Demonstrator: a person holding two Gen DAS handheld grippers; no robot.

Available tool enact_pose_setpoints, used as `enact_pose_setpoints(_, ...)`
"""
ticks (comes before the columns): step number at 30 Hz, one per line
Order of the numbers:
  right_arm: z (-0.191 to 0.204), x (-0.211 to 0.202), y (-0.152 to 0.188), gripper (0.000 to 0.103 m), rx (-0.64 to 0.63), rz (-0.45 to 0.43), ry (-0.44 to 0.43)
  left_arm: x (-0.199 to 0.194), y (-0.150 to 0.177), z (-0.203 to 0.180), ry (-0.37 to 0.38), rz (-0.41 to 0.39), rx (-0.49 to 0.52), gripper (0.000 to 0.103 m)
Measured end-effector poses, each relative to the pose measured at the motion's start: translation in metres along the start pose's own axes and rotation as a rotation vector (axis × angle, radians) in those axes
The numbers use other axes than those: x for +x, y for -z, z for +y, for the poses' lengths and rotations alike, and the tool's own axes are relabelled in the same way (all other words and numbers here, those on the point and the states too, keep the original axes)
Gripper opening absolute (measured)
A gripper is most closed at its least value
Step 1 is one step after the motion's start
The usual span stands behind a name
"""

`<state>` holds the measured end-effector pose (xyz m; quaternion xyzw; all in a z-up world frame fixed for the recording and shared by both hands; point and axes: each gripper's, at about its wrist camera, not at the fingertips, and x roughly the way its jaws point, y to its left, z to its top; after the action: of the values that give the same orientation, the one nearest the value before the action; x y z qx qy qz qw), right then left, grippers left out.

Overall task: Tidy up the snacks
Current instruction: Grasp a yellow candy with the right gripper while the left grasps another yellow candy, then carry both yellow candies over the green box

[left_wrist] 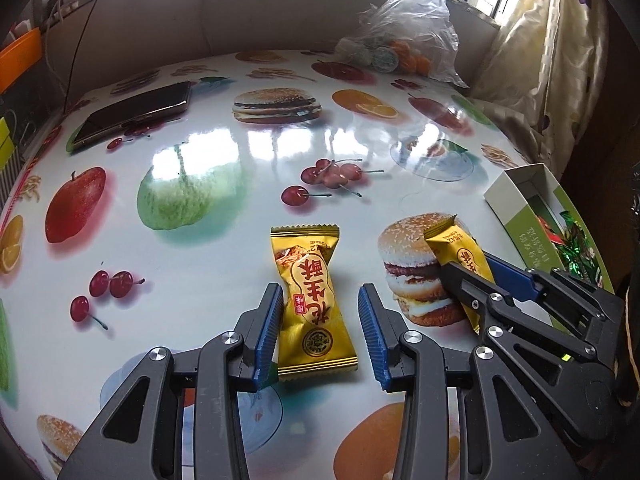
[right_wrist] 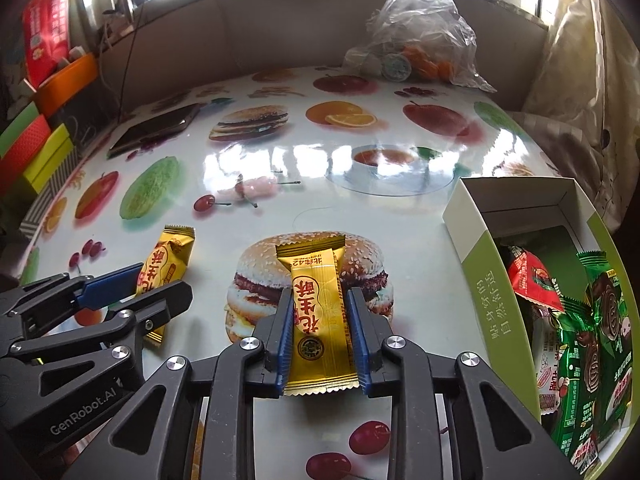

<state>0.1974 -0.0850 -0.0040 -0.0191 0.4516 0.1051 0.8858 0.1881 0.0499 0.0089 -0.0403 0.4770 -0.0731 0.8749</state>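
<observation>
The left hand-held gripper (left_wrist: pixel 320 300) stood partly open around a gold snack packet (left_wrist: pixel 310 300) that lay flat on the tabletop (left_wrist: pixel 224 208); one blue pad was just beside the wrapper's left edge, and the other pad stood apart from it. The right hand-held gripper (right_wrist: pixel 318 320) was closed on a second gold snack packet (right_wrist: pixel 318 312), both pads pressing its long sides, over a printed hamburger. The two tools were near each other, with only a narrow free strip between them.

An open green and white box (right_wrist: pixel 480 296) stood at the right edge of the tabletop, just beside the right tool, and held red and green snack packets (right_wrist: pixel 592 320). The middle of the tabletop was free and glossy. At the far side lay a clear plastic bag (right_wrist: pixel 420 32) with small items, and at the far left a dark phone (left_wrist: pixel 136 114). Coloured boxes (right_wrist: pixel 36 148) stood beyond the left edge. A wall, windows and a curtain (left_wrist: pixel 560 60) closed the room behind.
</observation>
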Motion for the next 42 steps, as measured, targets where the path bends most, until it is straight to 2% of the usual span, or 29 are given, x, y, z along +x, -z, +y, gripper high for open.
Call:
enact_pose_setpoints(3,0.0,0.0,0.0,0.025,0.002,0.0,0.001,-0.001,0.001,0.0,-0.006,-0.004,-0.006,0.04)
enact_pose_setpoints(5,0.0,0.0,0.0,0.025,0.002,-0.001,0.0,-0.001,0.002,0.001,-0.01,-0.007,-0.013,0.029)
enact_pose_setpoints(10,0.0,-0.001,0.0,0.025,0.001,-0.002,0.002,-0.001,0.002,0.001,-0.005,-0.009,-0.017,0.027)
enact_pose_setpoints(23,-0.005,-0.006,0.001,0.024,0.016,-0.013,-0.005,-0.021,0.001,-0.004,-0.025,-0.054,-0.005,0.027)
enact_pose_setpoints(42,-0.016,-0.055,0.01,0.024,0.023,-0.083,-0.022,-0.059,0.004,-0.034,-0.002,-0.115,0.045,0.027)
